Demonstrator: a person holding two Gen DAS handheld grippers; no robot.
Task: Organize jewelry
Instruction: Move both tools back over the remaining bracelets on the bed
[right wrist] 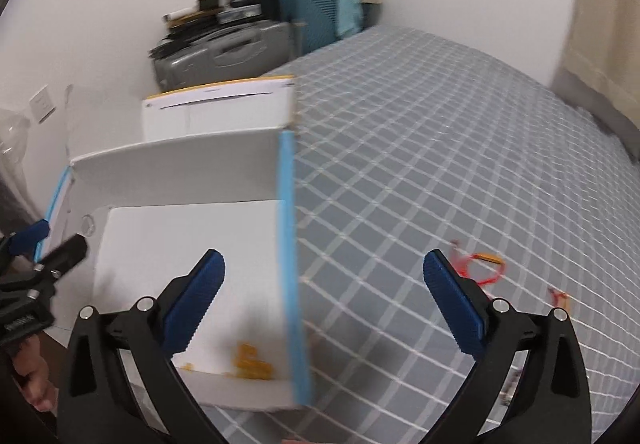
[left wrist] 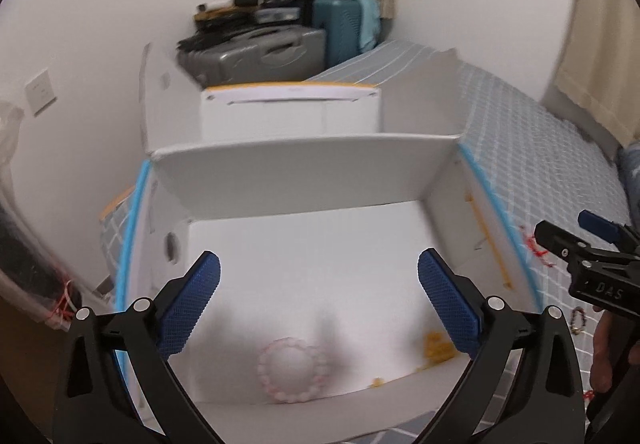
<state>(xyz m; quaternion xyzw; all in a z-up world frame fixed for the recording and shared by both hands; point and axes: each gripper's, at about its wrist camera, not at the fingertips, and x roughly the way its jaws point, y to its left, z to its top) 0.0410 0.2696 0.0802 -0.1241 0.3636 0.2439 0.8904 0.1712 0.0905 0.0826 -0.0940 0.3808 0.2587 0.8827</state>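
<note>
Motion blur softens the pink bead bracelet (left wrist: 293, 370) in the white box (left wrist: 448, 180), between the spread left tongs (left wrist: 319, 304). Right tongs (right wrist: 324, 302) gape, empty.

pink bead bracelet (left wrist: 293, 371) flat in white box (left wrist: 304, 244); yellow beads (right wrist: 250, 362) at its corner; red cord bracelet (right wrist: 482, 268) on bedspread

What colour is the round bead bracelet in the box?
Pale pink bead bracelet, clearest in the left wrist view.

This is a home bedroom: a bed (right wrist: 440, 148) with a grey checked sheet fills the room, suitcases (left wrist: 256, 52) are stacked in the corner, and a curtain (left wrist: 600, 44) hangs at the right.
</note>
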